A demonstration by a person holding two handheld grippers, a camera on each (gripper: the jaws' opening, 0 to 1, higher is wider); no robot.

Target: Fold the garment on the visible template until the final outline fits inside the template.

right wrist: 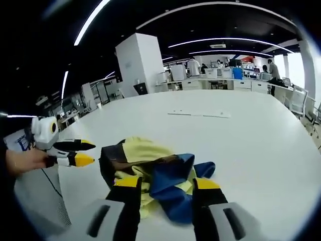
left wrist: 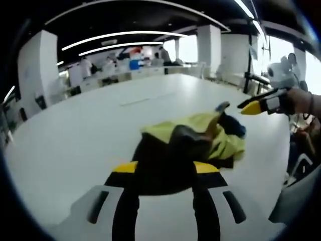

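Observation:
A crumpled garment (left wrist: 210,135) in yellow, black and blue lies bunched on the white table (left wrist: 75,135). In the left gripper view my left gripper (left wrist: 166,167) stands open, its yellow-tipped jaws framing the garment's dark near edge. From the right, my right gripper (left wrist: 249,106) comes in held by a hand, its tips just off the heap's far end. In the right gripper view my right gripper (right wrist: 167,183) is open over the blue part of the garment (right wrist: 170,181). The left gripper (right wrist: 85,153), in a hand, hovers a little left of the heap, not touching it.
A thin pale strip (right wrist: 200,114) lies on the table (right wrist: 251,140) beyond the garment, also visible as the strip (left wrist: 143,99). Desks, white pillars and people stand far behind. A chair (right wrist: 298,100) sits at the table's far right edge.

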